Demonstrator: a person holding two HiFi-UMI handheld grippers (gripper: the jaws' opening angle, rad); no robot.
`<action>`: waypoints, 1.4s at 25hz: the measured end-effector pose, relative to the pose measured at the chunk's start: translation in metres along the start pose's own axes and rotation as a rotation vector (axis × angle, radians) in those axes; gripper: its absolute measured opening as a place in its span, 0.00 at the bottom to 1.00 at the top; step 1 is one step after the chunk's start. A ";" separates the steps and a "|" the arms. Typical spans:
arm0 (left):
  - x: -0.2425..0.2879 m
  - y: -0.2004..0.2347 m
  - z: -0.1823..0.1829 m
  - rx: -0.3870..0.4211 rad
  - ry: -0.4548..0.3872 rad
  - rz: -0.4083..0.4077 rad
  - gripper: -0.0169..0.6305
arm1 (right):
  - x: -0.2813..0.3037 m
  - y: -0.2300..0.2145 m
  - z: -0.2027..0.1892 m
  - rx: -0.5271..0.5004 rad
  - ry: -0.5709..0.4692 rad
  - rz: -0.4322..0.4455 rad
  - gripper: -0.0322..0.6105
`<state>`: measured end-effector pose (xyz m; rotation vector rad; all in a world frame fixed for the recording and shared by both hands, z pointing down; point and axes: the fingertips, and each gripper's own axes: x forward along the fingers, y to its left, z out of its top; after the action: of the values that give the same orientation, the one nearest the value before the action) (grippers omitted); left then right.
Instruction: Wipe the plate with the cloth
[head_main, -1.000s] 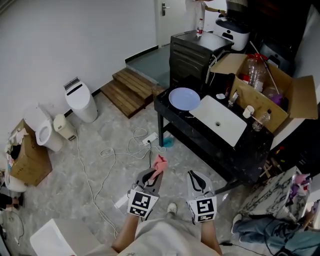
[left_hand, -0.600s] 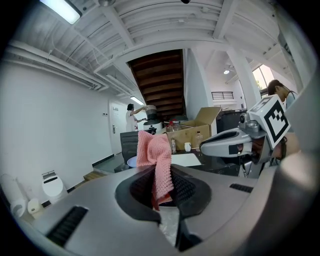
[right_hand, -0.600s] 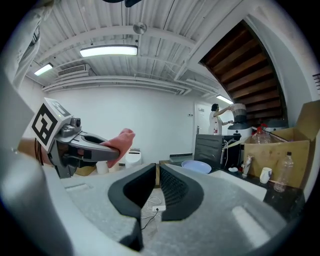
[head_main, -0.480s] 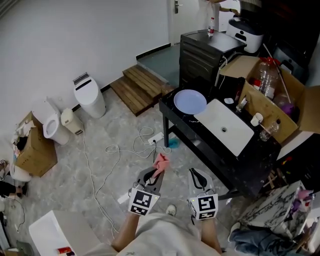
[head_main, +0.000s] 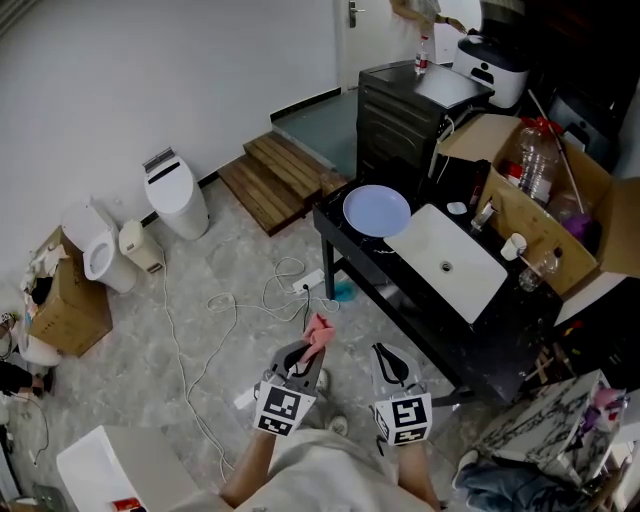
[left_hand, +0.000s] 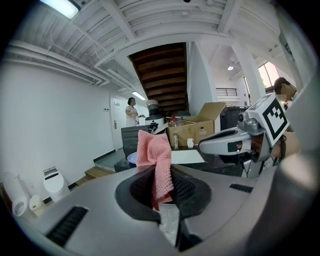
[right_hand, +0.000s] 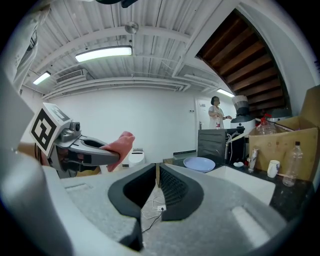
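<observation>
Left gripper (left_hand: 167, 192): jaws pinched on the pink cloth (left_hand: 155, 155), which is gripped by its lower part while the rest stands up and flops over above the jaws.
Right gripper (right_hand: 156, 185): jaws pressed together with nothing between them; it is just beside the left gripper, both pointing towards the worktop (head_main: 385, 262).
Plate (head_main: 377, 211): pale blue, lying flat near the corner of the black worktop, just beside the white basin (head_main: 445, 262) and well apart from both grippers.
Stage: the cloth is in hand but not at the plate, so wiping looks not yet begun.
Cloth handling: probably light, soft and limp. The knitted weave should drag rather than slip, and a bunched hold near the middle would leave a loose pad to press flat.
Plate handling: likely stiff and smooth, perhaps breakable, and a plate lying loose may slide or spin under a wiping push.
Where to hold: the rim on the side away from the cloth seems best, pinched or pressed down by the free right gripper.
Risk: the plate sits close to the worktop edge, so a hard sideways wipe could nudge it off.
</observation>
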<state>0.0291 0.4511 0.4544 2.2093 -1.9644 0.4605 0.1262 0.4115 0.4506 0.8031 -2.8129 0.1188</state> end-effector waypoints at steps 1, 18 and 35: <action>0.004 0.001 0.001 0.001 -0.002 -0.004 0.08 | 0.002 -0.003 0.000 0.003 0.000 -0.003 0.09; 0.105 0.049 0.026 0.011 -0.018 -0.105 0.08 | 0.081 -0.065 0.009 0.068 0.027 -0.069 0.09; 0.182 0.139 0.038 0.003 -0.010 -0.163 0.08 | 0.193 -0.088 0.033 0.072 0.057 -0.097 0.09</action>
<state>-0.0856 0.2499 0.4646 2.3534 -1.7704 0.4305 0.0071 0.2338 0.4633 0.9355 -2.7245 0.2255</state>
